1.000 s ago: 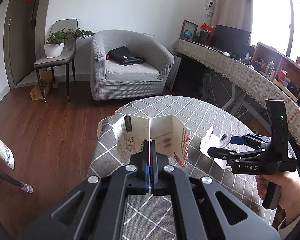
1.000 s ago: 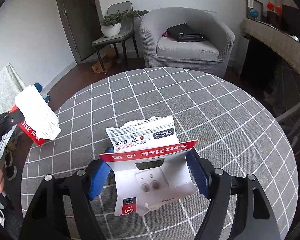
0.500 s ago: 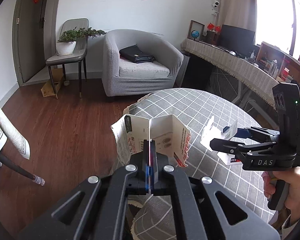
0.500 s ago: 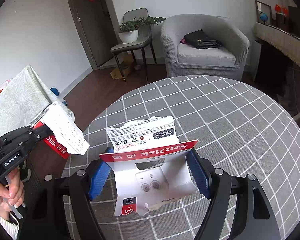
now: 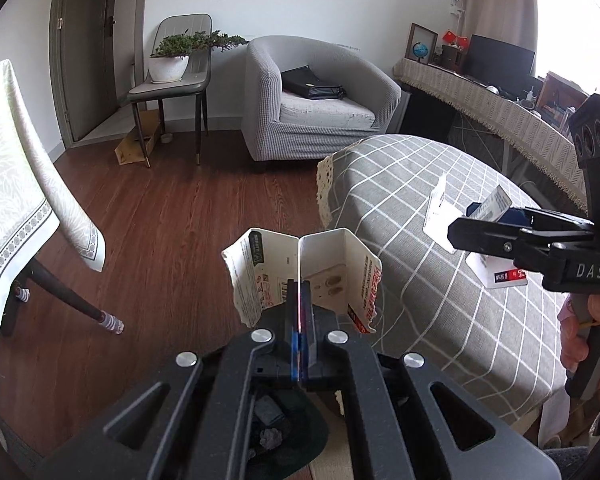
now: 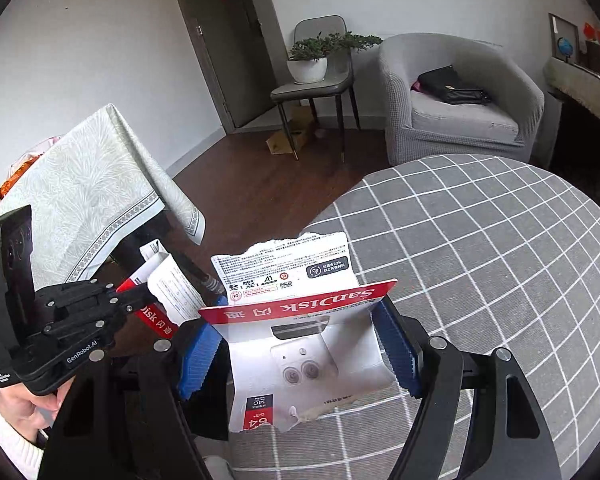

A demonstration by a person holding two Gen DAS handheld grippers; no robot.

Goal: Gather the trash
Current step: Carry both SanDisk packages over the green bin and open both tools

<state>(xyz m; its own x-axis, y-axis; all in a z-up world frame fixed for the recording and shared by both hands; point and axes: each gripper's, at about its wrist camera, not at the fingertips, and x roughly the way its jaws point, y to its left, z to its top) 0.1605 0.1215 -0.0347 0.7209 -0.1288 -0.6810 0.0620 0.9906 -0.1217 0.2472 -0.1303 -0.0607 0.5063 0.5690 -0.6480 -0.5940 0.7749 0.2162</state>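
I am counting two torn cardboard memory-card packs, one in each gripper. My left gripper point(image 5: 300, 312) is pinching its fingers together on the first torn pack point(image 5: 304, 276), a white card folded into a V with a red printed edge and ragged lower corners; it is sitting at 12 o'clock from the fingertips, over the wooden floor point(image 5: 172, 232) just beside the table edge. Below it, at 6 o'clock, a dark bin point(image 5: 296, 436) with crumpled grey scraps is showing between the gripper links. My right gripper point(image 6: 300, 344) is clamping its ridged blue pads point(image 6: 198, 350) on the sides of the second torn pack point(image 6: 300, 320), flat white card with a red band and two small round marks, hanging over the rim of the round table point(image 6: 500, 260), whose cloth is grey with a white grid. One grey armchair point(image 6: 460, 100) is standing at 1 o'clock.
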